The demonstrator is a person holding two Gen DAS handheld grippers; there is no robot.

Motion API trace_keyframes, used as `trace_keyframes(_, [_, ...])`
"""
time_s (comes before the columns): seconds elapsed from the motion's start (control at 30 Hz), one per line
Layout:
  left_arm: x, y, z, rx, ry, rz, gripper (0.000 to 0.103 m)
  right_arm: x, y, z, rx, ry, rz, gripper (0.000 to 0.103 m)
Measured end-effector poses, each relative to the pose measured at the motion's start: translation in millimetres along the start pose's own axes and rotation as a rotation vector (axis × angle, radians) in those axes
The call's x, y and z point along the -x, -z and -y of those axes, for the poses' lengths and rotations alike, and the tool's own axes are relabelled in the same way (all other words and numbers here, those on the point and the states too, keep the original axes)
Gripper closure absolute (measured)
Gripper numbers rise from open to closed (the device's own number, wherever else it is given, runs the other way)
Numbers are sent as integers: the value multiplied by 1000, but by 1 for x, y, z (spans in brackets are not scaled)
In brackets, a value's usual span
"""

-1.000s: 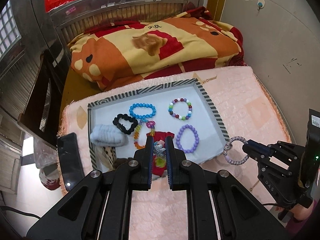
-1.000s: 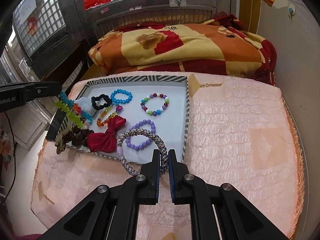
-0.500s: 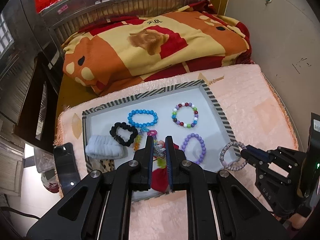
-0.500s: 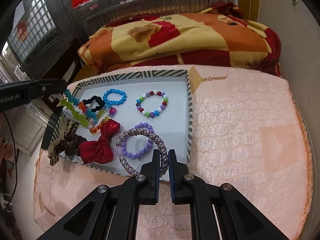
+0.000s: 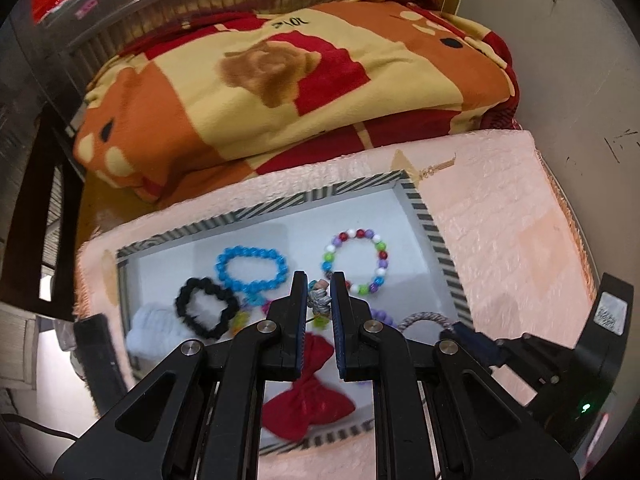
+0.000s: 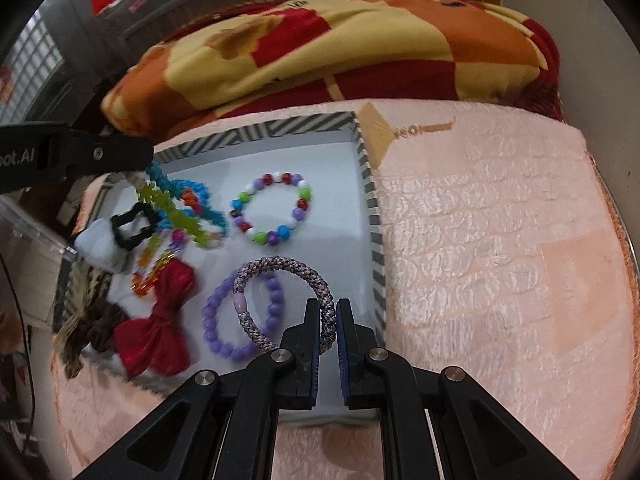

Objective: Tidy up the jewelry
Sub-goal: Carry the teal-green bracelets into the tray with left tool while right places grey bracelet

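My right tongs (image 6: 328, 312) pinch the light, floppy braided hair tie (image 6: 280, 300) by its band over the tray (image 6: 370, 200), while my left tongs (image 5: 320, 292) seem pressed on a soft beaded string (image 6: 176, 212).

Right gripper (image 6: 328, 322), carrying the braided hair tie (image 6: 280, 300), has moved from outside the striped tray (image 6: 374, 248) to above its interior; tie now overlaps the purple bead bracelet (image 6: 224, 328). Left gripper (image 5: 320, 298), with its multicolour bead strand (image 6: 180, 208), has advanced farther over the tray.

The left gripper (image 5: 319, 290) pinches a multicoloured bracelet (image 5: 319, 304) over the striped-rim tray (image 5: 436, 236) of bead bracelets.
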State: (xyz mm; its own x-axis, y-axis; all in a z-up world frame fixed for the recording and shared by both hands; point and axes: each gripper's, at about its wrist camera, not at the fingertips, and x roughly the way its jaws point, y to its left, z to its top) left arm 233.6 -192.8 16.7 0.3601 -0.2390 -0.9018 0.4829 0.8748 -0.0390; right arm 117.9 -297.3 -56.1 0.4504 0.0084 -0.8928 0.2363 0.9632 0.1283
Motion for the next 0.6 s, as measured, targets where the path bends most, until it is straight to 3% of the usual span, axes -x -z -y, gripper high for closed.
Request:
trace_keyframes(0.1, [-18, 0, -5, 30, 26, -27, 93, -10, -3, 2, -24, 10, -7, 96])
trace_keyframes(0.3, [-60, 15, -34, 94, -9, -102, 93, -27, -10, -4, -27, 40, -17, 96])
trace_keyframes(0.6, [-70, 26, -43, 118, -16, -114, 93, -37, -15, -8, -11, 127, -14, 96])
